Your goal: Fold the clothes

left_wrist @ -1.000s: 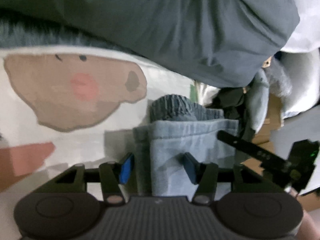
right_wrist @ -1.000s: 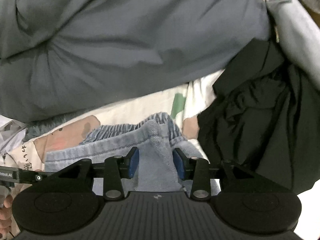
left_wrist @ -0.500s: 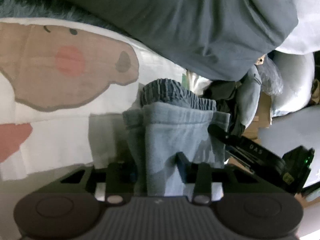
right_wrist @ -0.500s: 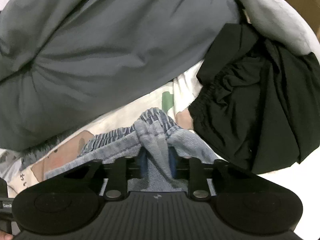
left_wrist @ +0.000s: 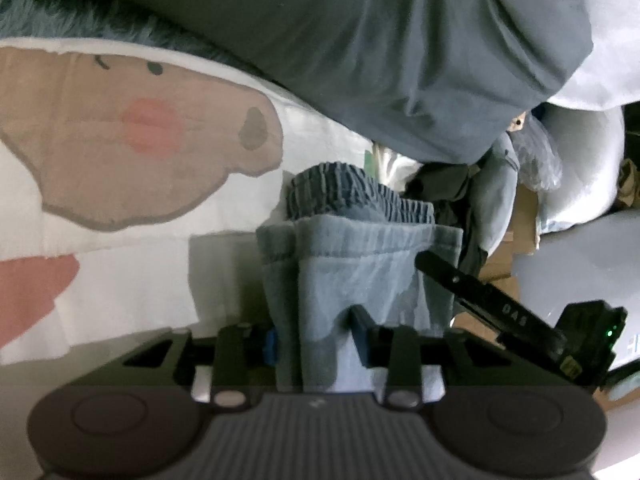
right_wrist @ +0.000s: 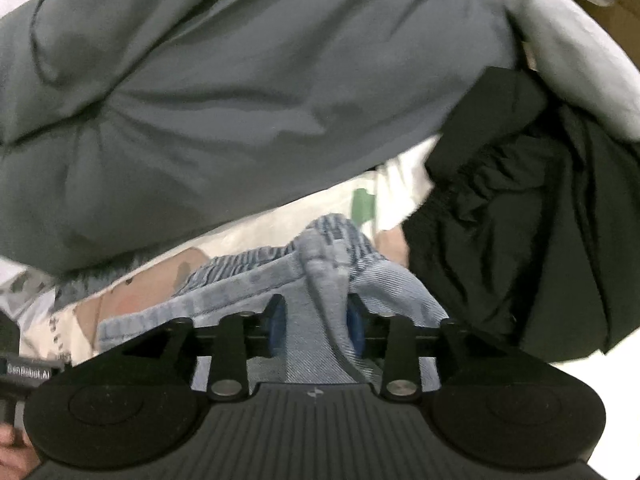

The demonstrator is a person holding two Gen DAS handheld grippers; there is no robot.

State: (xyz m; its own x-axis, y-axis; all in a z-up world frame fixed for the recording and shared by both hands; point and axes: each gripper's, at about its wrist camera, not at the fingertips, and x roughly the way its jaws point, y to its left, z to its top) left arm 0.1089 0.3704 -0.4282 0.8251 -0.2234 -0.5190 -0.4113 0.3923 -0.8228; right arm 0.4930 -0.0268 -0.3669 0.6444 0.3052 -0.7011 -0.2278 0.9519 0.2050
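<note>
Looks like the middle of a fold on the denim shorts, bunched on the printed sheet from centre toward 6 o'clock in both views, gathered waistband at the far end. At the left gripper, just been closing the fingers, now narrow and clamped on a layer of denim at the hem side. At the right gripper, just been opening out of a tight pinch, with a raised ridge of denim between the blue pads; cannot tell whether they press on it. Probably calls next for carrying the gripped edge toward the waistband at 12 o'clock, level across both hands and clear of the black garment at 3 o'clock. Hides the shorts' near half under the gripper bodies; shows only grey bedding at 12 o'clock, nothing of the sheet beneath it.
</note>
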